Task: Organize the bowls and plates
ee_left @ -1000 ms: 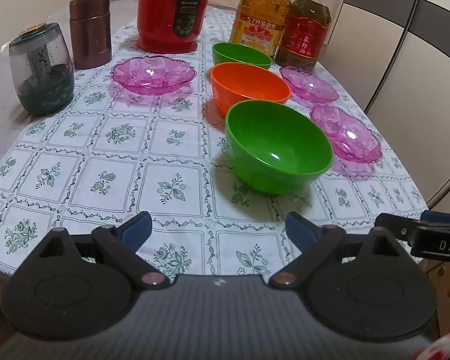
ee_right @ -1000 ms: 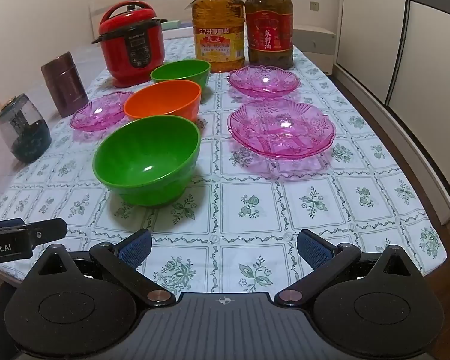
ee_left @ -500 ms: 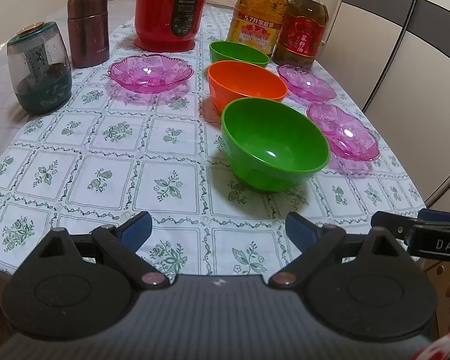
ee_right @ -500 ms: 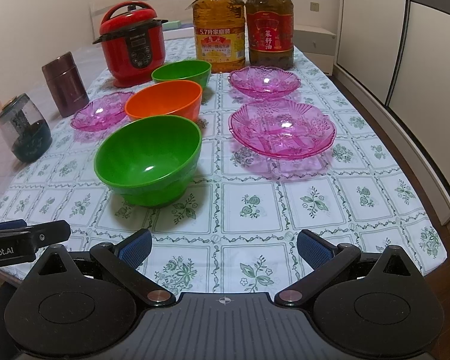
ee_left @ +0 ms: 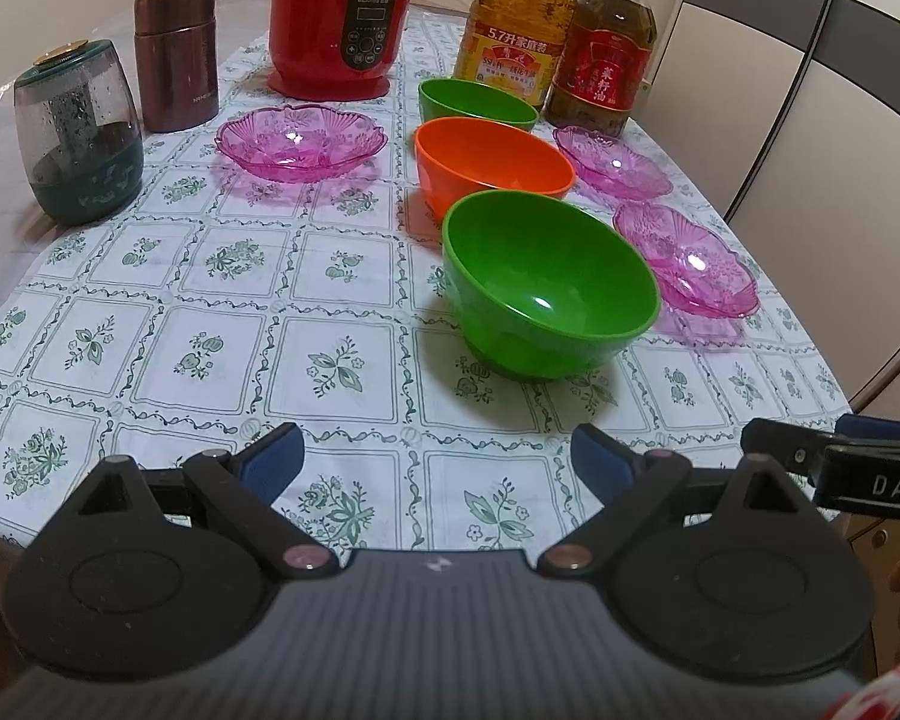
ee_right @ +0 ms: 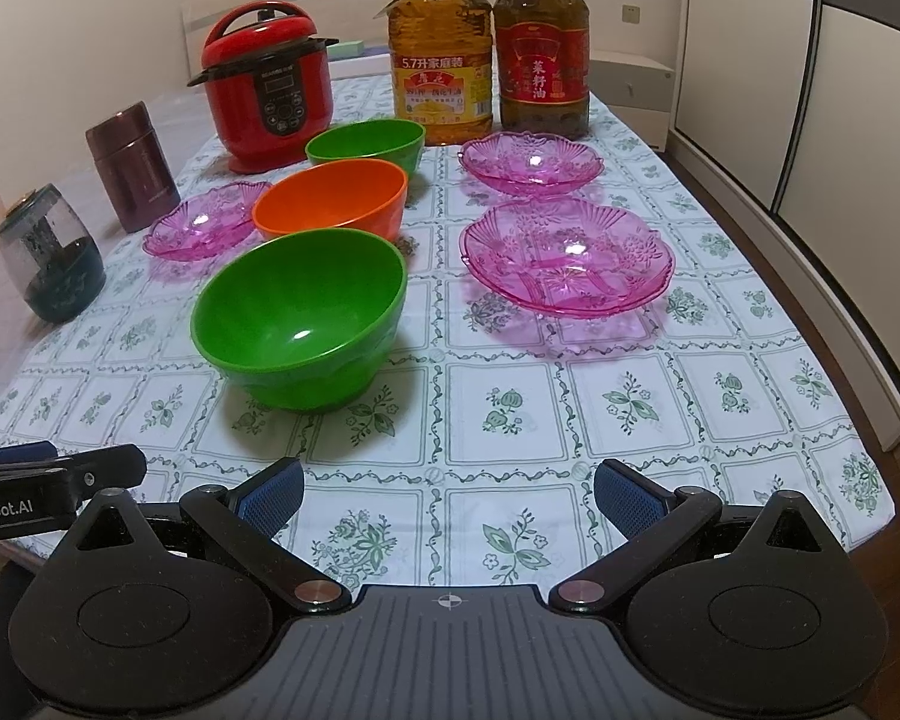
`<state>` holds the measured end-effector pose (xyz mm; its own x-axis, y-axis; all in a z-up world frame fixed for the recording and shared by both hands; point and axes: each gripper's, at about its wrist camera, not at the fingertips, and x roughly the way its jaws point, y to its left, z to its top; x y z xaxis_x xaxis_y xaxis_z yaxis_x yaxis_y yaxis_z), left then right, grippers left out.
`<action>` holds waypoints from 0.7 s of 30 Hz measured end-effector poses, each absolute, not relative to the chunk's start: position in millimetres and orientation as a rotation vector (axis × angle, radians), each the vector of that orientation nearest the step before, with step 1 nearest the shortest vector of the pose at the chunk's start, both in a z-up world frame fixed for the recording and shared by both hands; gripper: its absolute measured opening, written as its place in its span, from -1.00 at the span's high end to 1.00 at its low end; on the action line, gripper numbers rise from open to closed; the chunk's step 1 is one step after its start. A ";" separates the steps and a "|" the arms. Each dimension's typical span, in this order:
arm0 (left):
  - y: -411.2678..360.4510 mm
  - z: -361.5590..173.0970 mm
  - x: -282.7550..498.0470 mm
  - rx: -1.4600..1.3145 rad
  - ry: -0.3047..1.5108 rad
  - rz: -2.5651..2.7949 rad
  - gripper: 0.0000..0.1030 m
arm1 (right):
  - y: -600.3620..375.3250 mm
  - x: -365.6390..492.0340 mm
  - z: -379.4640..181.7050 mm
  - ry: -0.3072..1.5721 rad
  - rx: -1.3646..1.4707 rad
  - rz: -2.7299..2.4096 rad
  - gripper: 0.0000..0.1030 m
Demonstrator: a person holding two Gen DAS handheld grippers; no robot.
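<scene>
Left hand-held gripper point(ee_left: 435, 459) and right hand-held gripper point(ee_right: 447, 495): jaws apart, empty, near large green plastic bowl point(ee_right: 300, 318) on surface point(ee_right: 630, 402).

Table point(ee_right: 630, 456) carried a white cloth with green floral squares. Resting on it: three bowls in a row, near green bowl point(ee_right: 300, 318), orange bowl point(ee_right: 330, 198), far green bowl point(ee_right: 366, 144); three pink glass dishes point(ee_right: 564, 258); red cooker point(ee_right: 267, 90); two oil bottles point(ee_right: 438, 60); two canisters point(ee_right: 132, 168).
</scene>
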<state>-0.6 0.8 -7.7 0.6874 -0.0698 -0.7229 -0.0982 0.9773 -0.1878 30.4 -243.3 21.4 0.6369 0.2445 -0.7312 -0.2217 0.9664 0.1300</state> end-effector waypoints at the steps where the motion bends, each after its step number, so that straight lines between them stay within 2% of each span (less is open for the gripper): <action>1: 0.7 -7.7 -0.6 -0.219 0.815 0.016 -0.84 | -243.0 30.5 21.5 0.840 0.029 0.266 -0.99; 21: -2.7 -8.7 -1.0 -0.219 0.814 0.015 -0.84 | -240.7 30.2 19.5 0.844 0.032 0.273 -0.99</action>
